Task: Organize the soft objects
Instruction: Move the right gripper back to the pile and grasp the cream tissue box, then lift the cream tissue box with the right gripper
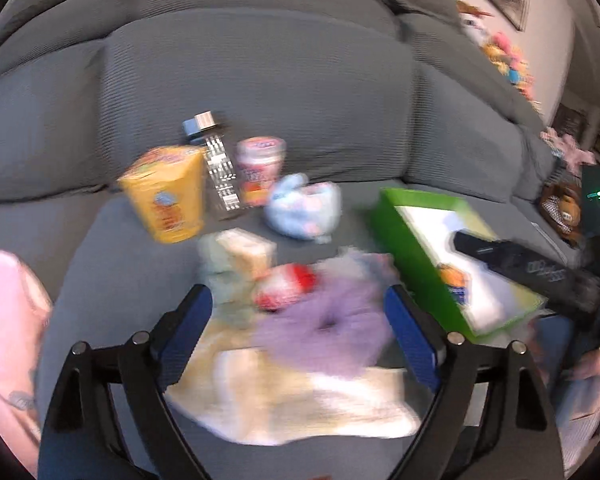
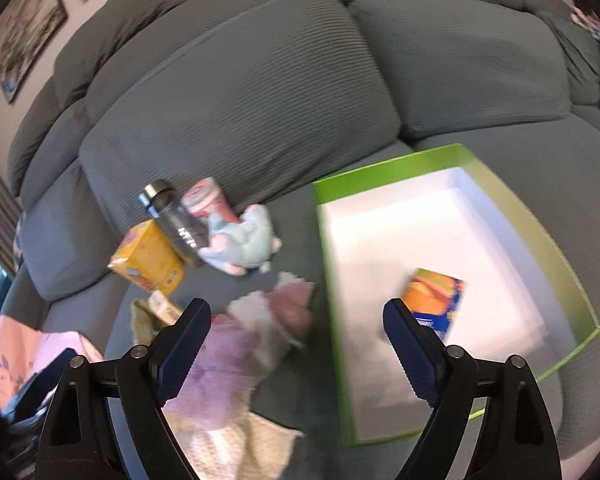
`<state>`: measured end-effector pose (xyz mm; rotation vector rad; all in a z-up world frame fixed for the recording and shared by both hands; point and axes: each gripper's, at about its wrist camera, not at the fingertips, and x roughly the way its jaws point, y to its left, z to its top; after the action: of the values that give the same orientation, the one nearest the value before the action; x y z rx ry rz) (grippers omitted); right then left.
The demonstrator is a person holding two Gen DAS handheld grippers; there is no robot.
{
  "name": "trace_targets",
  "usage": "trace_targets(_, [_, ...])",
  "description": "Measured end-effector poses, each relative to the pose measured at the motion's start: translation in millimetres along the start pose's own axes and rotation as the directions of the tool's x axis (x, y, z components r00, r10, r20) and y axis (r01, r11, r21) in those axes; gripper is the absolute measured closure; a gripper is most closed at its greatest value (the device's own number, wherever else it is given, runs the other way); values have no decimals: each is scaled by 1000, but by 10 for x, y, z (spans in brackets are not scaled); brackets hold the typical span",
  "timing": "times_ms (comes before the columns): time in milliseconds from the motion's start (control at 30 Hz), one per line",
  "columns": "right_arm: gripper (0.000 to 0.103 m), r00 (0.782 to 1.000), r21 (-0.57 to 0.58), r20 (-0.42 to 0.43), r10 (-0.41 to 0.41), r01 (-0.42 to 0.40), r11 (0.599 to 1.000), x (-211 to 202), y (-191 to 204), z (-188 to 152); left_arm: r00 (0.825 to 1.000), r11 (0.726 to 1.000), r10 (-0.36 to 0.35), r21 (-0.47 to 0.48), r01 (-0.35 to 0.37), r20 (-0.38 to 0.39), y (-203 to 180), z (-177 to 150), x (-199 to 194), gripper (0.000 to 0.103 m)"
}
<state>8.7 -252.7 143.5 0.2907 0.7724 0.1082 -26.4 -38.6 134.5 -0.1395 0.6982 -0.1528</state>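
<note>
Grey sofa (image 1: 260, 80), blurred fluffy lilac soft toy (image 1: 332, 328) on cream cloth (image 1: 300, 404).

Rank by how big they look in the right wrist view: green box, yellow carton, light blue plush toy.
1. green box, by far.
2 and 3. yellow carton and light blue plush toy look about alike; not ranked.

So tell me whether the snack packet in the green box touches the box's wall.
Apart. The right wrist view shows the snack packet lying on white floor, clear of the green box walls.
</note>
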Motion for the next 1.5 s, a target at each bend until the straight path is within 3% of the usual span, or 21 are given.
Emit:
trace_targets(67, [15,1000,-18,-2,15,-15,1000,75,157,-3,999,996,43,-80,-43,2,374,-64,45,16])
trace_targets(233, [15,999,-75,-19,51,-52,996,262,528,-59,999,965,46,-256,-49,-20,1023,-187,182,16])
trace_targets(367, [15,992,-159,-92,91,-105,982,555,940,-122,996,951,67,-299,-83,-62,1275,-251,257,16])
trace_targets(500, [15,976,-134,-157,150,-172,976,864,1237,-94,991,939,83,-326,-112,-102,1378,-281,270,17])
trace_targets(533, [15,977,-145,-167,135,-160,976,933,1310,-87,990,933,86,-340,-120,-113,1417,-290,290,17])
trace_targets(600, [37,983,-196,-174,54,-88,977,1041,1428,-70,987,925,88,-357,-132,-137,1464,-310,323,18])
trace_targets(667, [46,979,-243,-203,-2,-49,969,1143,1505,-53,985,921,93,-363,-140,-145,1496,-314,325,19])
trace_targets(833, [46,964,-427,-250,-90,-26,904,1246,1654,-144,986,908,98,-394,-143,-133,1579,-317,277,19])
trace_targets(1033, [46,946,-528,-272,-178,8,849,1595,1816,-215,987,909,109,-389,-148,-122,1594,-303,235,19])
trace_targets(1067, [47,945,-531,-274,-178,5,848,1626,1824,-230,987,911,110,-384,-149,-121,1593,-298,234,19])
trace_targets(1100, [55,946,-534,-272,-178,6,846,1634,1828,-244,987,911,113,-383,-150,-119,1598,-296,229,19])
trace_targets(1167, [69,951,-511,-268,-152,-7,860,1600,1813,-243,986,908,117,-390,-153,-115,1612,-297,224,19])
trace_targets(1333, [72,981,-434,-183,-67,-19,901,1216,1767,-70,989,911,83,-393,-125,-122,1598,-291,220,19])
trace_targets(1433, [72,989,-317,-124,75,-111,942,797,1680,36,992,903,34,-422,-84,-126,1600,-293,214,19])
trace_targets(1500, [72,974,-204,-132,182,-207,957,620,1566,-3,992,897,9,-438,-64,-126,1603,-295,213,23])
